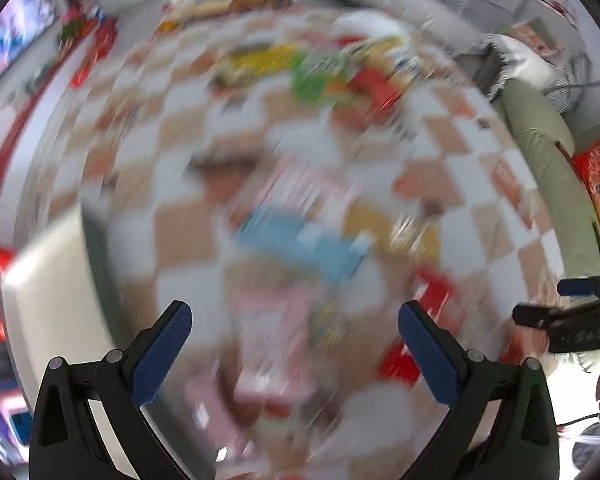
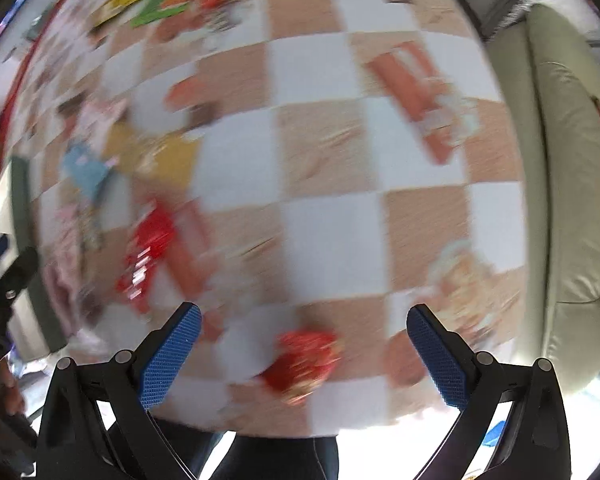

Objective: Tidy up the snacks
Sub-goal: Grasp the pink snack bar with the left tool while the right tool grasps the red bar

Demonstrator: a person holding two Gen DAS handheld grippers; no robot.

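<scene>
Both views are blurred by motion. Snack packets lie scattered on a brown-and-white checkered cloth (image 2: 320, 148). My left gripper (image 1: 294, 354) is open and empty above a pink packet (image 1: 272, 372) and a light blue packet (image 1: 300, 244). My right gripper (image 2: 304, 354) is open and empty above a small red packet (image 2: 304, 360). A long orange-red packet (image 2: 412, 96) lies far right, a red packet (image 2: 148, 256) to the left. The right gripper also shows at the right edge of the left wrist view (image 1: 572, 308).
A heap of yellow, green and red packets (image 1: 320, 68) lies at the far side of the cloth. A pale green cushion (image 2: 560, 160) borders the cloth on the right. A cream box edge (image 1: 48, 280) stands at the left.
</scene>
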